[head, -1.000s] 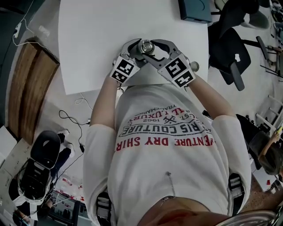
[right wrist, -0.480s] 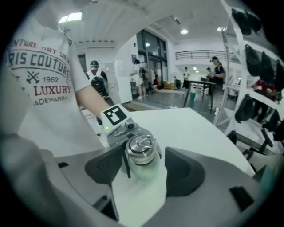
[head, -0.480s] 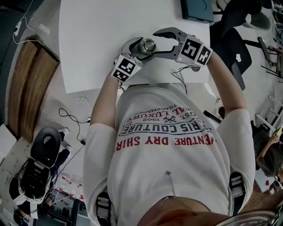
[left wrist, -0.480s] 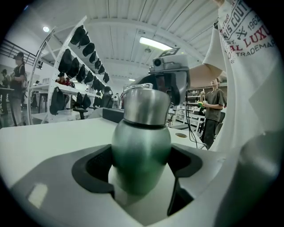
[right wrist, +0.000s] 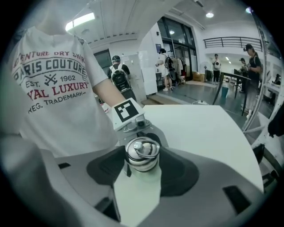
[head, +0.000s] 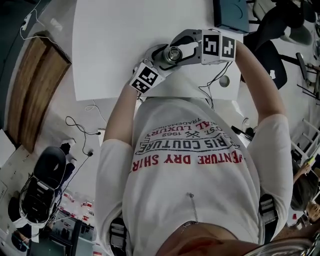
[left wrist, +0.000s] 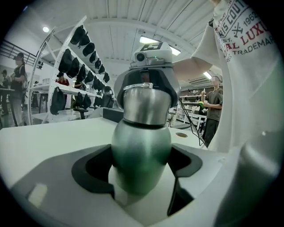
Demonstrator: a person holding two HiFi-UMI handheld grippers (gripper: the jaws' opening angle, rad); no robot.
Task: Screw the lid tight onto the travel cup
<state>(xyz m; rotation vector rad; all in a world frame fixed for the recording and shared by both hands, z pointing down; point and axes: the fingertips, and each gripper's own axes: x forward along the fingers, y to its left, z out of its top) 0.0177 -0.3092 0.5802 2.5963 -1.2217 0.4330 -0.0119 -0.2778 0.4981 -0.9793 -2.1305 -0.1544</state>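
We count two tools, one travel cup, one lid and one bench.

Left tool (left wrist: 141, 170): we read its jaws as clamped on the belly of the travel cup (left wrist: 141, 133), with the dark pads pressed against both sides. The tool lies low, tipped slightly down.

Right tool (right wrist: 141, 174): its jaws have just been closing, and the lid (right wrist: 142, 154) sits between them. As far as we can see, the pads meet the lid's wall on both sides. This tool comes in from above and points steeply down.

Each tool carries one marker cube. The left cube (head: 145, 79) is near the bench edge, and the right cube (head: 218, 46) shows two printed faces.

Arm pose: the left forearm (head: 120, 110) runs straight up from the torso to its tool. The right forearm (head: 260, 85) is bent, with the elbow out wide, and reaches the cup from the right.

The cup stands upright with the lid on it, over the right half of the bench (head: 125, 45) and towards the near edge. The left tool hides the cup's base, so we cannot tell whether it rests on the surface.

Materials:
- The cup body is rounded, bulbous brushed metal with a green tint, narrowing to a shoulder.
- A dark band marks the joint under the lid.
- The lid is a polished steel cylinder with a small knob and a ring on top.
- The tools are smooth grey moulded shells with dark recessed pads.
- The bench is flat, matt and white.
- One dark box (head: 231, 12) sits at the bench's far right edge.
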